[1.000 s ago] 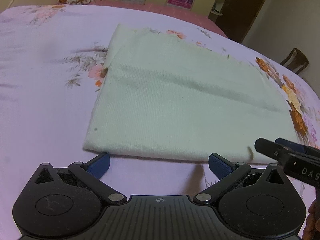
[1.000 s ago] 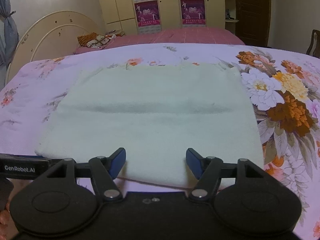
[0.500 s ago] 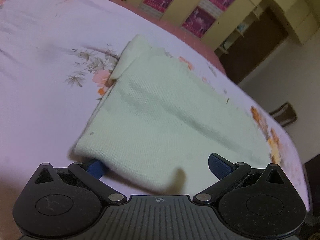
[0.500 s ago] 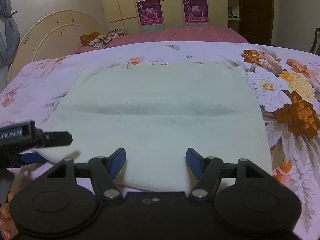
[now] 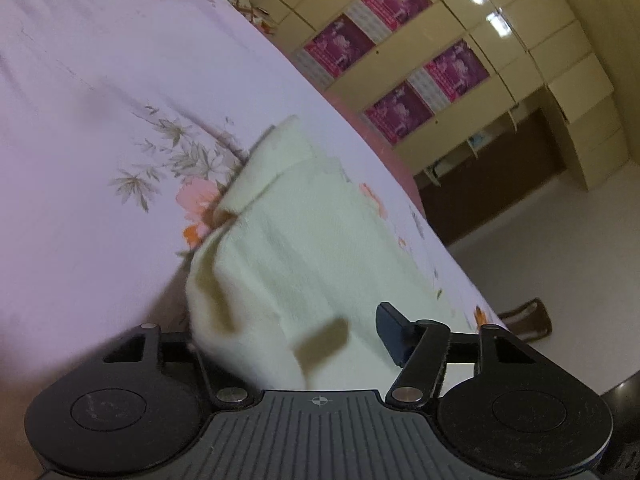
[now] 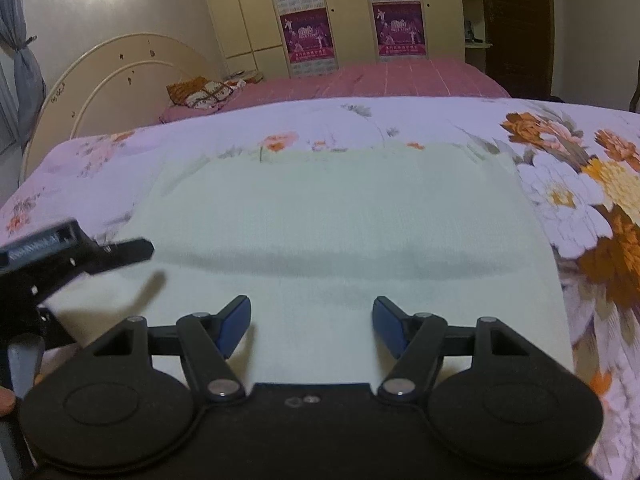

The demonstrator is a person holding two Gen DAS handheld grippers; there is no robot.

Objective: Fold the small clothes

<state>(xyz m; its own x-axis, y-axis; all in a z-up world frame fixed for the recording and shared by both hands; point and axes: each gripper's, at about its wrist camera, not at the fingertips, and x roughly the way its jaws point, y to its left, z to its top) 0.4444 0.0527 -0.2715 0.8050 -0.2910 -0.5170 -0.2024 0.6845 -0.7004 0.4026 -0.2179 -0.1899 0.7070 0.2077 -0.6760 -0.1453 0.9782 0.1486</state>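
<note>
A pale green folded cloth (image 6: 340,220) lies flat on the flowered bedspread (image 6: 580,184). In the left wrist view my left gripper (image 5: 292,332) is rolled over at the cloth's near left corner (image 5: 248,320). Its jaws are closing with that corner between them: the cloth drapes over and hides one finger, and the other finger (image 5: 390,332) stands just clear of it. The right wrist view shows the left gripper (image 6: 132,264) at the cloth's left edge. My right gripper (image 6: 312,320) hangs open over the cloth's near edge, right of middle, its pads apart.
The bedspread (image 5: 100,120) runs far to the left and beyond the cloth. A second bed with a pink cover (image 6: 380,80) and a curved headboard (image 6: 120,68) stand behind. Cupboards with posters (image 6: 308,28) line the back wall. A wooden chair (image 5: 528,316) sits past the bed's edge.
The left gripper has rolled sideways, slid onto the cloth's left corner and narrowed its jaws around it; the corner now lifts and bunches. The right gripper has crept forward over the near edge.
</note>
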